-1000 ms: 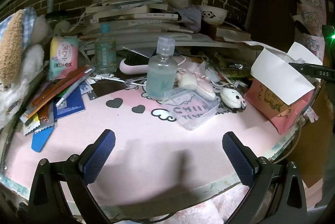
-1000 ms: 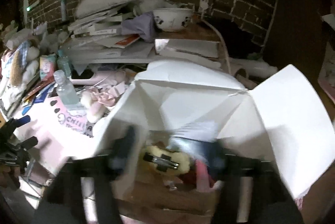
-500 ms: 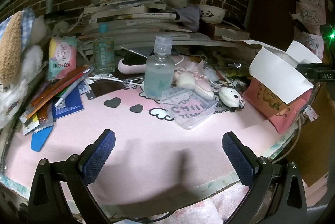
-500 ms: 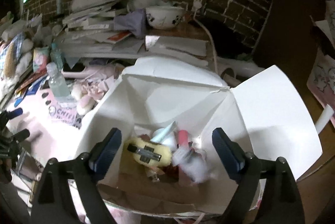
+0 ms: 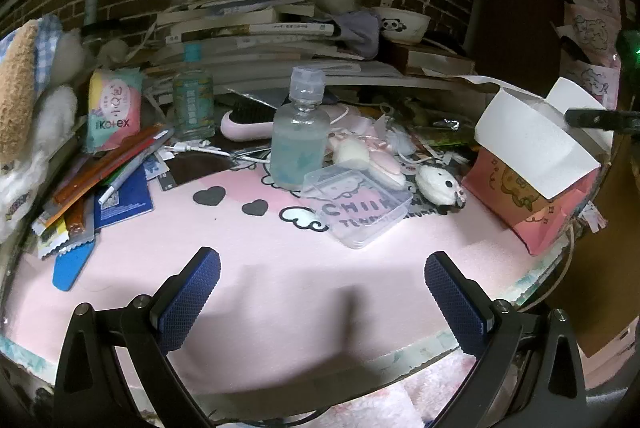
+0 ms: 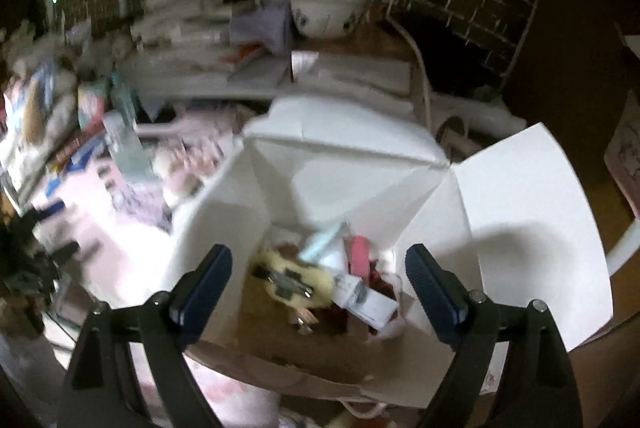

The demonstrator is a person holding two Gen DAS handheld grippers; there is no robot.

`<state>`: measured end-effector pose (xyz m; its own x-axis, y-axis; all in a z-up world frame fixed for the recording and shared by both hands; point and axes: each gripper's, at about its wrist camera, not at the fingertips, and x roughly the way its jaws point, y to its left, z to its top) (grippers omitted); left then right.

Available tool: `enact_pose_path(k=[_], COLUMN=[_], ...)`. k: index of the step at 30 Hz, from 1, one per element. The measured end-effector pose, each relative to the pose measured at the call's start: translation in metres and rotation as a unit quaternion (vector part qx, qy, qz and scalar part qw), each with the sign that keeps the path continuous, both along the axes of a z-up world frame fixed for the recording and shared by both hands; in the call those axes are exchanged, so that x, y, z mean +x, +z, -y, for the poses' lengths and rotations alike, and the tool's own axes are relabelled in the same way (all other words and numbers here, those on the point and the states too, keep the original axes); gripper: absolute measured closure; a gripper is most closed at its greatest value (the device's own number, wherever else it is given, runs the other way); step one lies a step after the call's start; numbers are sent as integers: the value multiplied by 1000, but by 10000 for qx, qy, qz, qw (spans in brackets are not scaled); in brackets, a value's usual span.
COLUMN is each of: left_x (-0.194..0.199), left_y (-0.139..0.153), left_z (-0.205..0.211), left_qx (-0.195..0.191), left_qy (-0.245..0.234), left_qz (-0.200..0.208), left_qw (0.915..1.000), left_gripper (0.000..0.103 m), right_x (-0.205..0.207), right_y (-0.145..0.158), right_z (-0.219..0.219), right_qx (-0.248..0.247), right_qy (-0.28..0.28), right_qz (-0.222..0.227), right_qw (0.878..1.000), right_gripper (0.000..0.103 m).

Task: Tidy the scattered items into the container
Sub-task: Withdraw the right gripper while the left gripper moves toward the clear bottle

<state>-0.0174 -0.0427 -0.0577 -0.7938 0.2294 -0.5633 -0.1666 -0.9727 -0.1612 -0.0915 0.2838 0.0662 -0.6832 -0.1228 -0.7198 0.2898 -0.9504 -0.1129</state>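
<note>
My right gripper (image 6: 318, 260) hangs open over the pink box with white flaps (image 6: 348, 148), nothing between its fingers. Inside lie a yellow fuzzy clip (image 6: 292, 278), a teal tube (image 6: 324, 242), a pink stick (image 6: 358, 254) and a white packet (image 6: 366, 302). My left gripper (image 5: 322, 264) stands open and empty low over the pink mat (image 5: 280, 268). Beyond it on the mat are a clear bottle (image 5: 298, 144), a clear plastic case (image 5: 356, 208) and a small panda plush (image 5: 438, 184). The same box (image 5: 516, 196) stands at the mat's right edge.
A green bottle (image 5: 193, 104), a Kotex pack (image 5: 114, 108), pens and sachets (image 5: 100, 168), a blue booklet (image 5: 124, 200) and a pink hairbrush (image 5: 248, 124) crowd the left and back. Stacked books (image 5: 256, 32) and a panda bowl (image 5: 402, 24) rise behind, against the brick wall.
The right gripper's jaws spread apart, and a white packet dropped from them and now lies in the box. The left gripper stayed still.
</note>
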Motion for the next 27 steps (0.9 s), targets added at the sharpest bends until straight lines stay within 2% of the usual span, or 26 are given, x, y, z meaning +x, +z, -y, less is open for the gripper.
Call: enact_pose_path(k=[6,12,21,22,25,27], left_x=[-4,-5,-21,-24,-37,-50], left_y=[-3,-4,3,5,11,14], left_z=[1,5,20,20,18,16], left_qx=[47,99,252,225,45,-14], left_qy=[3,19,171,169,125,71], left_qz=[25,-24,-77,-96,-106,-66], left_qw=[10000,9999,9995,9996,9999,10000], left_gripper=[1,1,2,5,20,21], right_x=[22,35,45,47,53,57], right_y=[10,6,-22,-29,-48,-61], right_z=[28,78,137,144,163,170], right_qx=[-572,-476,-1020,-1028,-845,-814], right_qy=[658,1211,2115,2189,2324,2360], right_qz=[-375,-682,-323,-315,-336,-321], right_qw=[9955,9891,9715,9698,9684,9678], right_gripper=[16,16,16,16,16,16])
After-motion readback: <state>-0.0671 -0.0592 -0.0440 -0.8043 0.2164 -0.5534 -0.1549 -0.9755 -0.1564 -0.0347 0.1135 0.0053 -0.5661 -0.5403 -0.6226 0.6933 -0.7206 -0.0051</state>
